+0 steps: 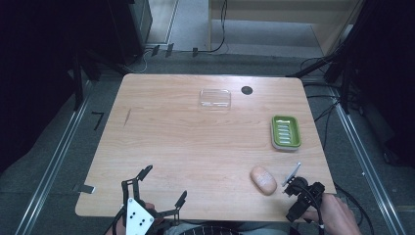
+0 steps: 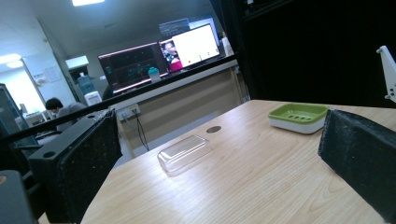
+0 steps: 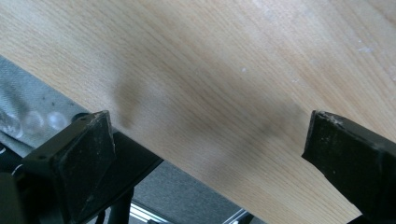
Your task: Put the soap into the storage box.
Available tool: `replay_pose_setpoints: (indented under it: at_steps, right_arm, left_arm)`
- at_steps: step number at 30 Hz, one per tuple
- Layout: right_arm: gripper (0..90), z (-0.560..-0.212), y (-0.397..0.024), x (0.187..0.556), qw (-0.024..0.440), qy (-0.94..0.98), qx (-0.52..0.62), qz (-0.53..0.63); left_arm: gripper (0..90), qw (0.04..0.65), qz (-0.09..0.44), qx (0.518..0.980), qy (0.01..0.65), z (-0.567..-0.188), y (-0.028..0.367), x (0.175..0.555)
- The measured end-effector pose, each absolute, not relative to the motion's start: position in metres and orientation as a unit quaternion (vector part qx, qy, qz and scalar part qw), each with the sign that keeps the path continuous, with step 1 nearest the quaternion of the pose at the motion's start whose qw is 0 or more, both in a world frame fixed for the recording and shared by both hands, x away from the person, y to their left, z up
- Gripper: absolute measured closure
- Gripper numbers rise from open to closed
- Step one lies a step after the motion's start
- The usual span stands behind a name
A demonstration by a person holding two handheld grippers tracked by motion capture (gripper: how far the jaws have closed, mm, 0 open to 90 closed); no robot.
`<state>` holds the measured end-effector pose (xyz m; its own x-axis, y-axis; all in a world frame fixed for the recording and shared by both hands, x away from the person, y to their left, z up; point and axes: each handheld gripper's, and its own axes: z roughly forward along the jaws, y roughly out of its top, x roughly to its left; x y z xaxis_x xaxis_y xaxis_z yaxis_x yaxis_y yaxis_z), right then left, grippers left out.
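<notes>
A pale wooden bench (image 1: 195, 147) stands on grey carpet, with dark frames and loose cables around it and metal rails running along both sides. Beyond its far edge, the left gripper view takes in an office with two lit monitors (image 2: 159, 58) on a counter and a person seated at far left.

Four items sit on the bench, one of each. A clear plastic lid (image 1: 215, 98) lies at 12 o'clock, with a small dark round hole (image 1: 246, 90) just beside it toward 1 o'clock. A green soap dish (image 1: 286, 132) on a white base rests at 3 o'clock. A peach-coloured bar of soap (image 1: 263, 179) lies at 5 o'clock, near the front edge.

The left gripper (image 1: 161, 188), at 7 o'clock, has its jaws spread wide and empty. The right gripper (image 1: 292, 177), held at 5 o'clock just beside the soap, also has its jaws parted over bare wood, gripping nothing.
</notes>
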<state>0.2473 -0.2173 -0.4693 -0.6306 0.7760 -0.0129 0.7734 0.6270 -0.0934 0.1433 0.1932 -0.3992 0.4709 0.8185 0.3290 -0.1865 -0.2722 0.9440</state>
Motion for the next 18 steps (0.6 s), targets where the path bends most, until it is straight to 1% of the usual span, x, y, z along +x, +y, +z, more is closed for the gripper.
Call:
replay_pose_setpoints:
  at_steps: [8, 13, 15, 18]
  right_arm:
    - [2.5, -0.463, -0.213, 0.249, 0.007, -0.904, -0.425, 0.031]
    - [2.5, -0.462, -0.211, 0.249, 0.007, -0.906, -0.423, 0.033]
    - [2.5, -0.459, -0.210, 0.250, 0.002, -0.906, -0.422, 0.025]
    - [2.4, -0.457, -0.209, 0.251, 0.002, -0.907, -0.421, 0.024]
  left_arm:
    - [0.0, 0.555, 0.454, 0.652, 0.244, -0.399, 0.194, 0.144]
    - [0.0, 0.551, 0.452, 0.662, 0.233, -0.400, 0.192, 0.144]
    - [0.0, 0.555, 0.454, 0.652, 0.245, -0.399, 0.193, 0.144]
    - [0.0, 0.554, 0.454, 0.654, 0.245, -0.399, 0.193, 0.144]
